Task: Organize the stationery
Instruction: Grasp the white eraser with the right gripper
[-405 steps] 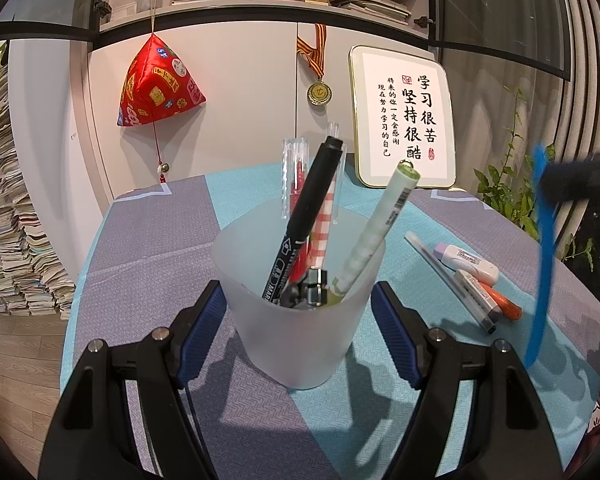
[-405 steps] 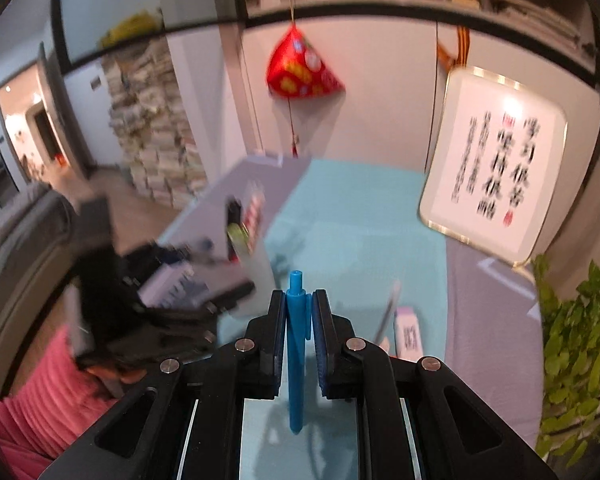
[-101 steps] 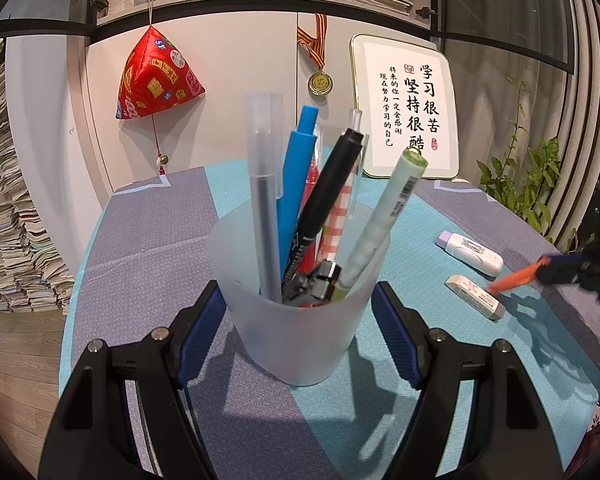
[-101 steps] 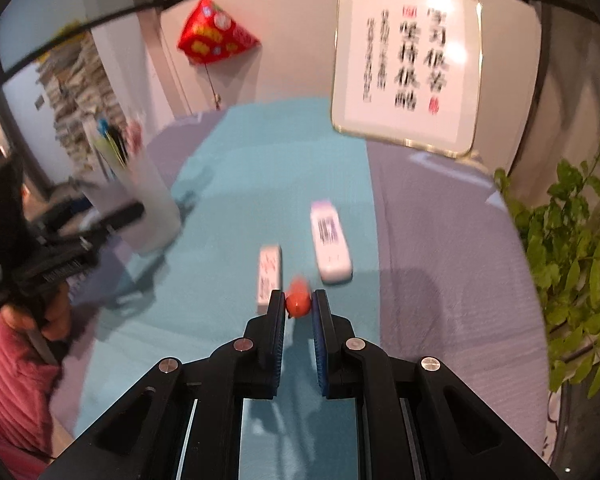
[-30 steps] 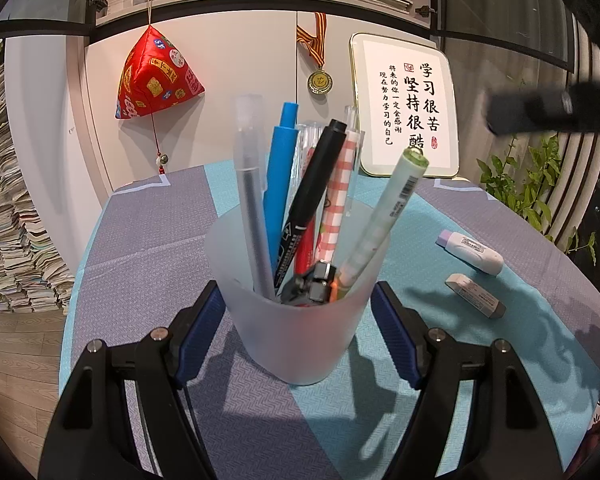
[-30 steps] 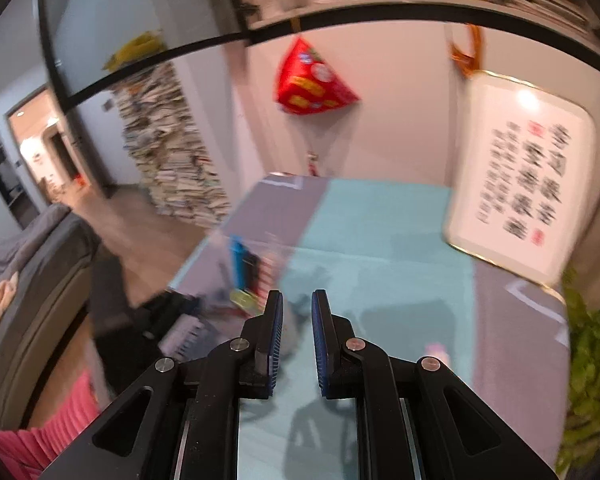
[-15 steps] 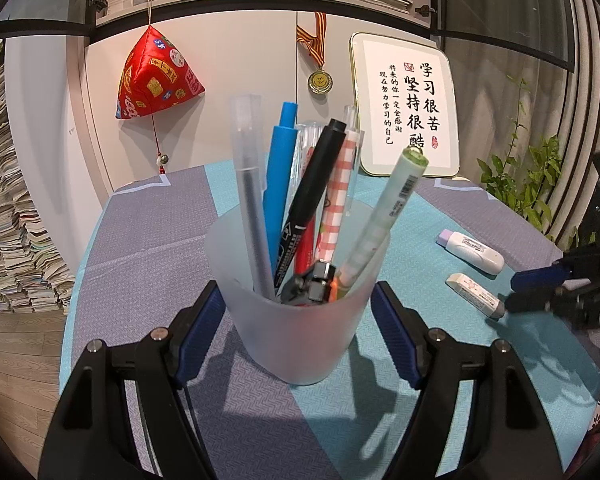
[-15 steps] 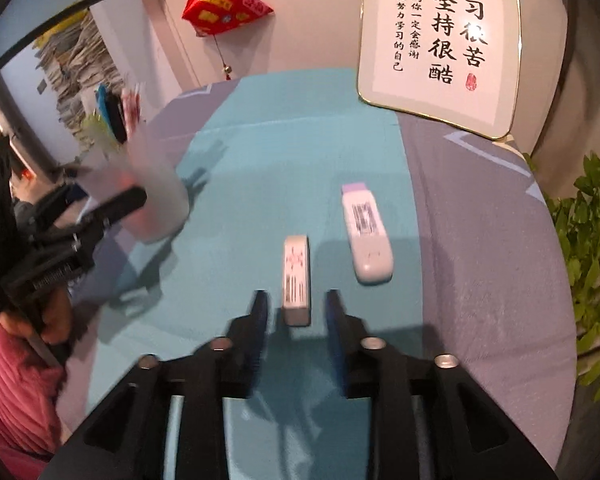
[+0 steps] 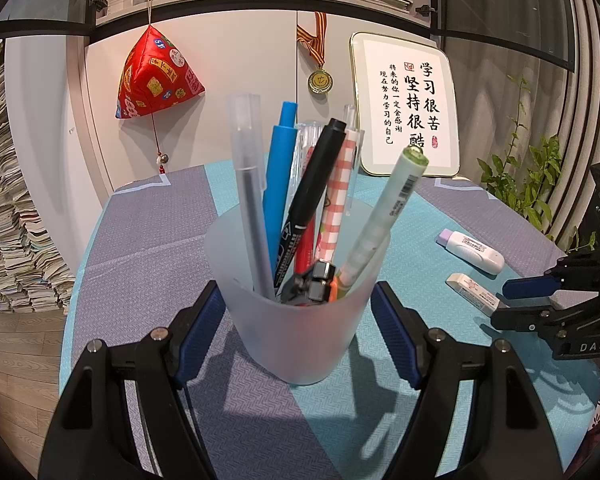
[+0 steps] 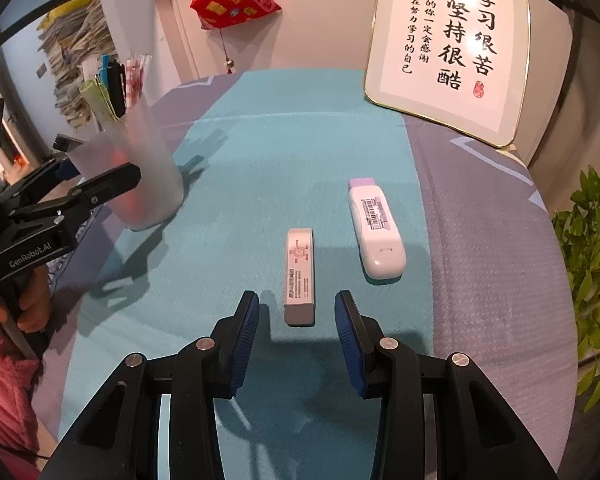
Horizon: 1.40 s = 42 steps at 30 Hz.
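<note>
**Left jaws hold the pen cup; right jaws opening over the eraser**

Your left gripper (image 9: pixel 298 320) has its jaws closed on a frosted plastic cup (image 9: pixel 296 328), one blue pad pressed against each side. The cup stands upright on the tabletop (image 9: pixel 148 248), which is covered by a cloth in teal and grey-purple bands. Inside the cup, leaning at different angles, are a translucent grey pen (image 9: pixel 248 200), a blue pen (image 9: pixel 278 168), a black marker (image 9: pixel 308 200), a red-and-white checked pen (image 9: pixel 338 200) and a pale green highlighter (image 9: pixel 384 220).

Your right gripper (image 10: pixel 298 316) points steeply down at the tabletop, well to the right of the cup. Its jaws are opening, and the near end of a small white eraser in a paper sleeve (image 10: pixel 299 276) lies between the blue pads without touching either. The eraser lies flat on the teal band, its long side running away from you. Just beside it on the right, also lying flat, is a white correction-tape dispenser with a lilac cap (image 10: pixel 376 228).

At the far edge of the tabletop a framed calligraphy sign (image 10: pixel 448 48) leans against the wall. A red pyramid-shaped ornament (image 9: pixel 156 72) hangs on the wall to its left, and green plant leaves (image 10: pixel 592 232) show at the right edge.
</note>
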Tool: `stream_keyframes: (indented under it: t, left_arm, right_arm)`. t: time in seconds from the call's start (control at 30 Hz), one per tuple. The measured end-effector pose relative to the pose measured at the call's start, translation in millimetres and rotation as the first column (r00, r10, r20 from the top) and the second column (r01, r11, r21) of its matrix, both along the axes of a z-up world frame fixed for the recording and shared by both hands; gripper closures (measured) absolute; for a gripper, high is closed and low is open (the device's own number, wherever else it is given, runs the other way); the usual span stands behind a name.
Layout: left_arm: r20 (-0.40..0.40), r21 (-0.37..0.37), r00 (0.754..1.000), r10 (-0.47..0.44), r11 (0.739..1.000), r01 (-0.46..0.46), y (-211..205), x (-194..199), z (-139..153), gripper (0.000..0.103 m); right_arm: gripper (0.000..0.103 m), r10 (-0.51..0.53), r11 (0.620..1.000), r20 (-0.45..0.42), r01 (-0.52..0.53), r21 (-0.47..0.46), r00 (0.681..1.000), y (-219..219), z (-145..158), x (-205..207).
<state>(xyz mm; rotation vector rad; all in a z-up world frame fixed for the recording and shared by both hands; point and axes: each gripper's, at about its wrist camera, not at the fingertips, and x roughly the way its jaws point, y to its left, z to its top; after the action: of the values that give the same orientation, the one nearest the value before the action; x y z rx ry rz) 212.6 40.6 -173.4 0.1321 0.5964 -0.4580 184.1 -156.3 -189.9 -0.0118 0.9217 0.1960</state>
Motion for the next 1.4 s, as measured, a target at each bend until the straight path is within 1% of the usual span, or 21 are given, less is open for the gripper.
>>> stream_keyframes:
  t: [0.17, 0.2, 0.27, 0.33, 0.57, 0.73, 0.8, 0.83, 0.9, 1.0, 1.13, 1.2, 1.33, 1.4]
  left_arm:
    - [0.0, 0.0, 1.0, 0.0, 1.0, 0.0, 0.2, -0.1, -0.1, 0.028]
    - [0.0, 0.0, 1.0, 0.0, 1.0, 0.0, 0.0, 0.0, 0.1, 0.029]
    - [0.0, 0.0, 1.0, 0.0, 1.0, 0.0, 0.2, 0.0, 0.0, 0.029]
    - [0.0, 0.0, 1.0, 0.0, 1.0, 0.0, -0.1, 0.0, 0.1, 0.029]
    - [-0.001, 0.001, 1.0, 0.0, 1.0, 0.0, 0.6, -0.1, -0.2, 0.029]
    - [-0.001, 0.001, 1.0, 0.0, 1.0, 0.0, -0.2, 0.1, 0.2, 0.029]
    - [-0.002, 0.001, 1.0, 0.0, 1.0, 0.0, 0.3, 0.0, 0.0, 0.029]
    - [-0.001, 0.001, 1.0, 0.0, 1.0, 0.0, 0.8, -0.3, 0.1, 0.029]
    - [-0.001, 0.001, 1.0, 0.0, 1.0, 0.0, 1.0, -0.5, 0.0, 0.029]
    - [-0.001, 0.002, 1.0, 0.0, 1.0, 0.0, 0.8, -0.4, 0.1, 0.029]
    - [-0.002, 0.002, 1.0, 0.0, 1.0, 0.0, 0.9, -0.4, 0.0, 0.029]
    - [-0.001, 0.002, 1.0, 0.0, 1.0, 0.0, 0.1, -0.2, 0.2, 0.029]
    - [-0.003, 0.001, 1.0, -0.001, 1.0, 0.001, 0.8, -0.4, 0.1, 0.029]
    - [-0.002, 0.002, 1.0, 0.0, 1.0, 0.0, 0.1, -0.2, 0.3, 0.029]
  right_arm:
    - [0.064, -0.021, 1.0, -0.012, 0.021, -0.019, 1.0, -0.1, -4.7, 3.2]
    - [0.066, -0.027, 0.999, -0.007, 0.027, -0.021, 1.0, -0.6, -5.3, 3.2]
    - [0.081, -0.029, 0.999, -0.004, 0.029, -0.016, 1.0, -1.7, -5.1, 3.5]
    - [0.085, -0.029, 1.0, -0.008, 0.029, -0.002, 1.0, -3.5, -4.5, 3.5]
    - [0.085, -0.056, 0.998, 0.004, 0.056, 0.026, 0.998, -9.7, 2.0, -1.0]
    - [0.085, -0.058, 0.997, 0.042, 0.056, 0.049, 0.997, -12.5, 17.4, -8.1]
    - [0.087, -0.054, 0.997, 0.065, 0.05, 0.061, 0.996, -12.0, 25.8, -11.2]
    - [0.09, -0.05, 0.997, 0.075, 0.046, 0.064, 0.996, -11.5, 29.1, -12.6]
    - [0.09, -0.033, 0.998, 0.09, 0.029, 0.052, 0.995, -8.9, 33.4, -14.7]
    - [0.09, -0.044, 0.999, 0.1, 0.042, 0.017, 0.994, -8.3, 30.1, -13.9]
    - [0.089, -0.037, 0.999, 0.042, 0.035, 0.031, 0.998, -12.5, 16.1, -8.5]
    - [0.088, -0.029, 1.0, 0.022, 0.029, 0.011, 0.999, -10.1, 9.8, -7.4]
    - [0.088, -0.035, 0.999, 0.06, 0.036, -0.018, 0.998, -4.8, 6.6, -11.2]
    - [0.088, -0.028, 1.0, 0.069, 0.028, 0.002, 0.997, -5.5, 5.9, -12.5]
